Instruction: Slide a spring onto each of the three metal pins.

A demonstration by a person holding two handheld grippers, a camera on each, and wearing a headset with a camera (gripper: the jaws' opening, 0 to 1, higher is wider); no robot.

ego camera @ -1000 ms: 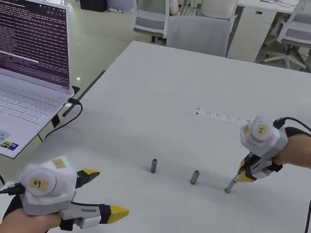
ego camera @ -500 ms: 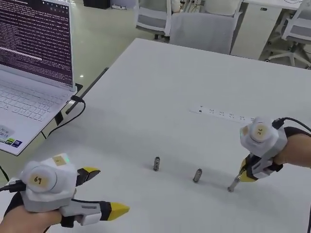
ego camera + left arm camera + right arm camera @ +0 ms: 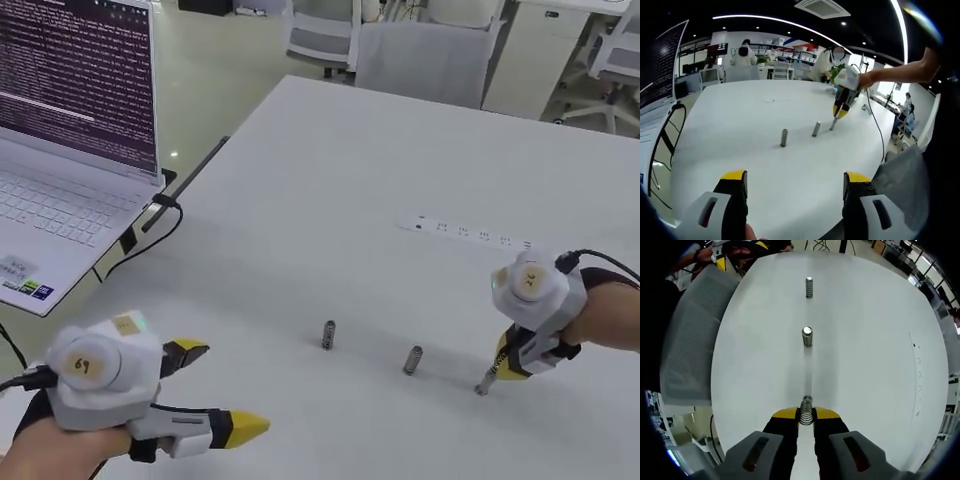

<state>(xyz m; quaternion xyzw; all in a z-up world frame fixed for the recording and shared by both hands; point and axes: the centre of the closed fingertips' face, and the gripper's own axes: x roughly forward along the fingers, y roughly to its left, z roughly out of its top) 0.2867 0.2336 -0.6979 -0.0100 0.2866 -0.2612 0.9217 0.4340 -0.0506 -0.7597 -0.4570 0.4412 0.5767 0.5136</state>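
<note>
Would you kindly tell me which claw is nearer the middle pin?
Right. The right claw, shut on a spring, is beside the middle pin; the left claw is open, far off.

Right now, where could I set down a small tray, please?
The broad bare stretch between the laptop and the power strip is free. It is crowded along the row of pins, where the right gripper grips a spring.

White table (image 3: 330,170): power strip (image 3: 465,232) flat; two spring-clad pins (image 3: 413,360) upright.
</note>
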